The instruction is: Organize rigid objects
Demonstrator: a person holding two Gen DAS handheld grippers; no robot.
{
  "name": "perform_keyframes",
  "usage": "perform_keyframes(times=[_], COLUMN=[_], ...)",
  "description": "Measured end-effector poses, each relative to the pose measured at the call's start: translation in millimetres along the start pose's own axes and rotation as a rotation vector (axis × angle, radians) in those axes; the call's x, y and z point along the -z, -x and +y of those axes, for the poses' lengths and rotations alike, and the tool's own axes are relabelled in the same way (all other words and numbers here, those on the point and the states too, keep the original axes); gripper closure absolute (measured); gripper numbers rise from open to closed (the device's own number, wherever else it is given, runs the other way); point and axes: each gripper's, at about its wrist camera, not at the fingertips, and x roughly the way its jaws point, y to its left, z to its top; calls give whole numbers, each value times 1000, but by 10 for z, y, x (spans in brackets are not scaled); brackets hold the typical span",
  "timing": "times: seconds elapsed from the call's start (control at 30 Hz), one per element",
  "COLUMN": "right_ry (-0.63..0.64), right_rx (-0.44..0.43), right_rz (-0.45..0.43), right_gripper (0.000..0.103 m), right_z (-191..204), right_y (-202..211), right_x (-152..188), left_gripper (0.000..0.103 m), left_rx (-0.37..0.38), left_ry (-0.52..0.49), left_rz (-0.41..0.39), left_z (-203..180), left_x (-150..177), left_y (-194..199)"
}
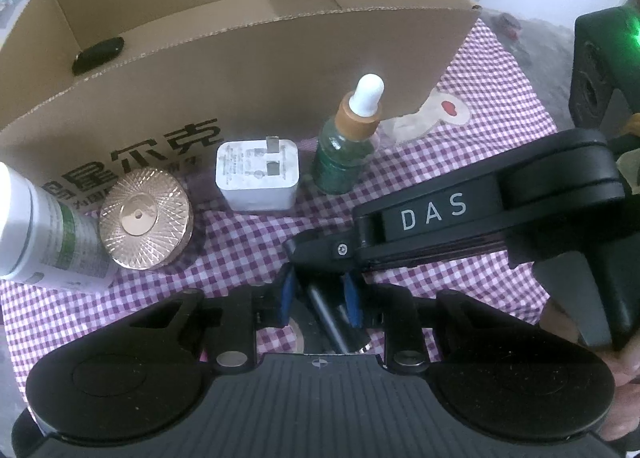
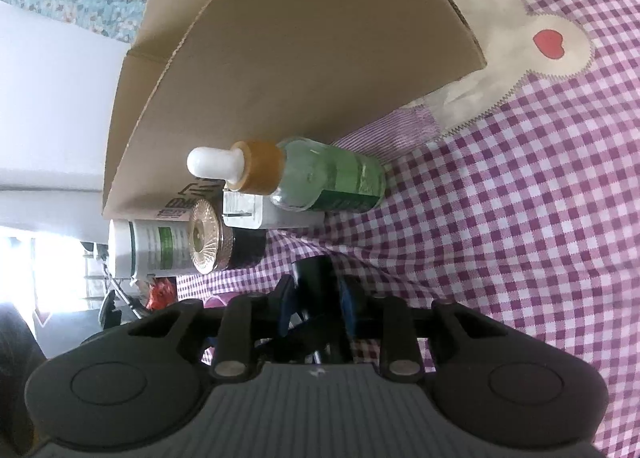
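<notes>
My left gripper [image 1: 319,300] points steeply down, its blue pads shut on a slim dark object with a silvery band [image 1: 326,318]. My right gripper [image 1: 298,254], marked DAS, reaches in from the right and its tip meets the same object just beyond my left pads. In the right wrist view the dark object [image 2: 316,270] stands between the right gripper [image 2: 316,304] pads; whether they press on it I cannot tell. Along the cardboard box [image 1: 240,70] stand a green dropper bottle [image 1: 344,154], a white charger [image 1: 258,176], a gold-lidded jar [image 1: 144,218] and a white bottle [image 1: 40,226].
A black oval item [image 1: 98,55] lies inside the open box. Everything rests on a purple checked cloth [image 1: 480,118] with a rabbit patch. A black device with a green light [image 1: 604,58] sits at the right edge. A person's hand [image 1: 624,370] holds the right gripper.
</notes>
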Motion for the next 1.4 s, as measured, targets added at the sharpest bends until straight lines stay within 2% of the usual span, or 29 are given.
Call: perform_keyframes(times=[0.17, 0.37, 0.57, 0.63, 0.73, 0.93, 1.07, 1.17, 1.27, 1.4], right_ry=[-26, -31, -38, -39, -34, -21, -11, -12, -2, -15], right_rx=[2, 22, 30, 28, 31, 35, 41, 46, 68, 65], right_rz=[2, -16, -35, -34, -29, -30, -34, -41, -55, -58], right_gripper=[77, 76, 74, 71, 60, 59, 60, 67, 79, 79], right_z=[-56, -157, -205, -202, -182, -129, -85, -70, -66, -95], right_y=[81, 286, 371, 358, 317, 256, 216, 187, 188, 199], right_x=[29, 123, 152, 149, 155, 134, 123, 130, 145, 171], left_gripper=[78, 76, 75, 73, 69, 69, 72, 74, 76, 78], left_rx=[28, 107, 90, 86, 85, 89, 81, 71, 62, 62], left_ry=[-16, -32, -26, -22, -22, -31, -30, -19, -19, -21], left_rz=[6, -2, 12, 18, 21, 25, 41, 45, 43, 45], left_z=[-90, -225, -233, -114, -116, -188, -232, -237, -237, -239], left_x=[29, 57, 44, 106, 137, 93, 67, 52, 42, 43], left_y=[21, 48, 6, -1, 0, -122, -190, -231, -227, -218])
